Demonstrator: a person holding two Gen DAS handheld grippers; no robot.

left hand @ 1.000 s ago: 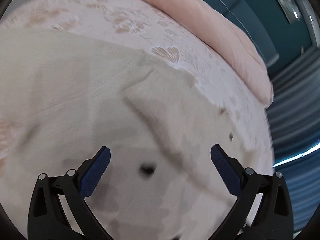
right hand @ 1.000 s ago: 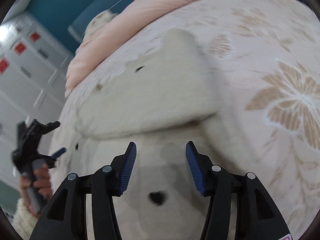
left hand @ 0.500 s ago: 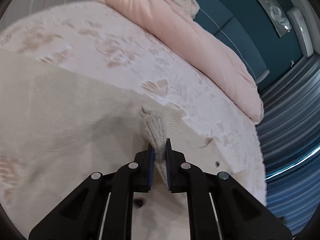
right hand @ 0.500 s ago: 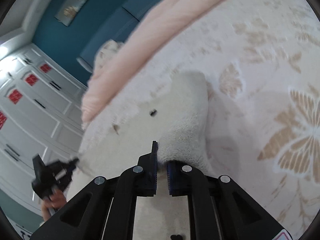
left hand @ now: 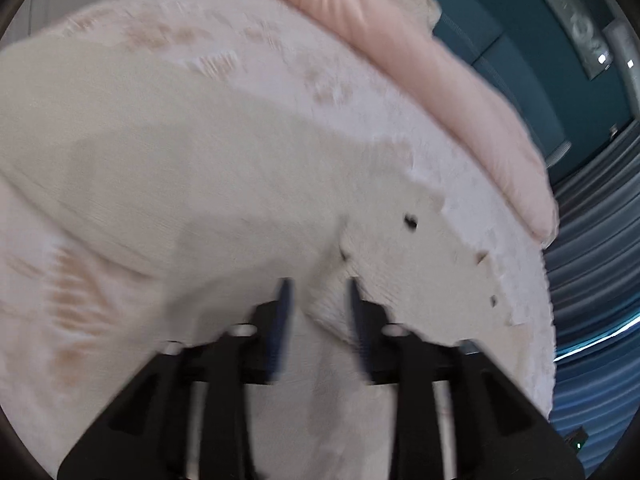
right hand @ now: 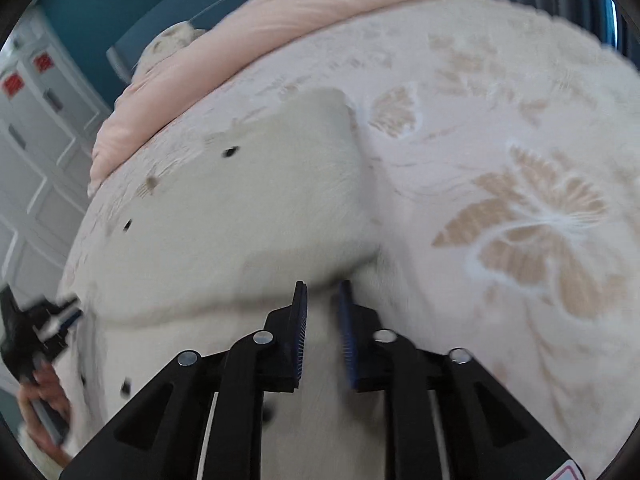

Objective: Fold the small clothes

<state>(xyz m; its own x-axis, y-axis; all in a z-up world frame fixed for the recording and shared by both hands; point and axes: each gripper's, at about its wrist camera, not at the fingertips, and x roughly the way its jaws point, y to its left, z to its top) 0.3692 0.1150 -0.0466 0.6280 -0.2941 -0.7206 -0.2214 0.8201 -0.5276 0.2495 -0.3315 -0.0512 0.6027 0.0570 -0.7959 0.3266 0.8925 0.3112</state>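
Observation:
A cream fleece garment (left hand: 192,184) with small dark buttons lies on a floral bedspread (right hand: 520,216). It also shows in the right wrist view (right hand: 248,216). My left gripper (left hand: 318,292) stands partly open, with a thick fold of the garment between its blue pads; the view is blurred. My right gripper (right hand: 322,292) has a narrow gap between its pads, with the garment's folded edge in it. The left gripper also appears at the left edge of the right wrist view (right hand: 44,320), held in a hand.
A pink duvet (left hand: 420,64) is bunched along the far side of the bed, also seen in the right wrist view (right hand: 288,12). A teal wall (left hand: 520,52) and white cabinet doors (right hand: 32,128) lie beyond. The bed edge runs at the right of the left view.
Both grippers closed on folds of the garment half a second ago; now both have spread slightly and lowered toward the bed, with the garment folded over.

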